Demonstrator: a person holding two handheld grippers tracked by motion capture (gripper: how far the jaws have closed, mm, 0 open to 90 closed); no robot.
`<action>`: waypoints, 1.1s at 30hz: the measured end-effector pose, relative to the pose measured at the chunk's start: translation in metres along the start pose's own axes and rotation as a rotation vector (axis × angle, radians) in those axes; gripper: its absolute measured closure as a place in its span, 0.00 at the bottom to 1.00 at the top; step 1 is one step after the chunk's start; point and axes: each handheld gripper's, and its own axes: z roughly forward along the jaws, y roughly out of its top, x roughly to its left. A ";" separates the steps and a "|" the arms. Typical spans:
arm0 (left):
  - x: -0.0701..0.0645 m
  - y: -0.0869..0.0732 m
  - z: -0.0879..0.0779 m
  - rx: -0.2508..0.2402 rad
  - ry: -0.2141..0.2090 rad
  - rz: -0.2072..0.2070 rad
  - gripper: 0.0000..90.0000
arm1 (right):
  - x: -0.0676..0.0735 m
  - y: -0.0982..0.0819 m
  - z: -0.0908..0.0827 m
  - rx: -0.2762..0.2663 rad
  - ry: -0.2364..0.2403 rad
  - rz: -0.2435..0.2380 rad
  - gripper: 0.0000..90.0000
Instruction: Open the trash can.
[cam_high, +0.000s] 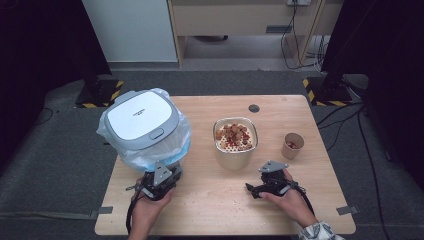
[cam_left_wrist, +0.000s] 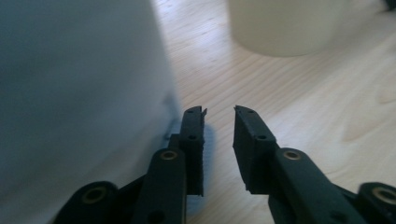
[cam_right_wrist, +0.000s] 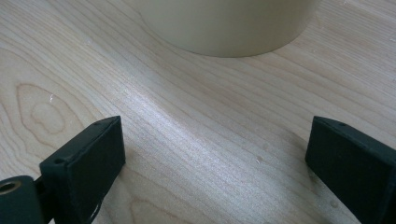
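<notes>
Although the grey-and-white lidded bin lined with a thin translucent plastic bag (cam_high: 143, 126) is looking bulky, it is probably light and hollow, its liner soft and slippery, so the billowing film near the base is giving the likeliest hold, not the smooth wall. It is standing at the left of the pale wooden counter (cam_high: 210, 200). The cream square container of red and brown food scraps (cam_high: 235, 141) is sitting mid-counter, seeming stiff, open-topped and easy to spill. The left gripper (cam_left_wrist: 219, 114) is sitting just beside the bin's white wall, its fingers (cam_left_wrist: 192, 140) drawn close with nothing between them. The right gripper (cam_right_wrist: 212, 149) is resting near the container, its fingers spread wide over bare wood.
</notes>
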 end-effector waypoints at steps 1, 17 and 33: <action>0.002 -0.001 0.000 0.003 0.007 -0.002 0.86 | 0.000 0.000 0.000 0.000 0.000 0.000 0.06; -0.001 -0.010 0.023 0.096 0.013 0.010 0.96 | 0.000 0.000 0.000 0.000 0.000 0.000 0.06; -0.001 -0.015 0.029 0.105 0.036 -0.010 0.99 | 0.001 -0.001 -0.001 -0.001 -0.006 0.006 0.06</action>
